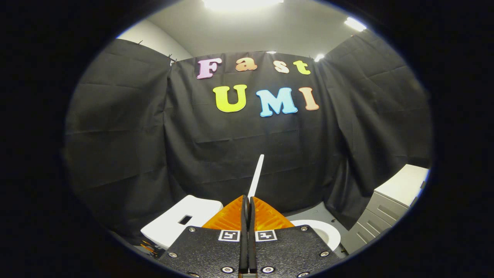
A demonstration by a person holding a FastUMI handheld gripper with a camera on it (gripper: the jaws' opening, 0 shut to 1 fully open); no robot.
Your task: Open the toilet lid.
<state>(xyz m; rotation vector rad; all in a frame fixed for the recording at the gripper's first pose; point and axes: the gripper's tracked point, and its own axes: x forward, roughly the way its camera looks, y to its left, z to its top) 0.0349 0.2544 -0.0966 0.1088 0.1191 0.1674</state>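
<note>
Toilet lid (256, 175) stands raised and seen edge-on, a thin white blade rising from between your fingers (248, 210) and leaning slightly toward the booth wall beyond. Your fingers are closed right up against each other with almost no gap, and the lower edge of the lid disappears exactly where their tips meet, so they appear to be pinched on that edge; the contact itself is hidden by the tips, so take that as a reading, not a certainty.

Below and just to the right of the fingers you can see the curved white seat rim (328, 231) with the bowl opening exposed, which tells you the lid is already well clear of the seat. To the left of the fingers sits the white tank top (181, 220) with a small rectangular slot in it.

By my judgement you are most of the way through: the lid is lifted to near upright. What is left is to carry it the rest of the way back until it rests leaning on the tank side, then let your fingers part and draw away. Whether the lid would stay up on its own from here, I cannot tell.

Further out to the right stands a grey drawer cabinet (389, 204) with a pale top, well apart from the toilet and out of your path.
</note>
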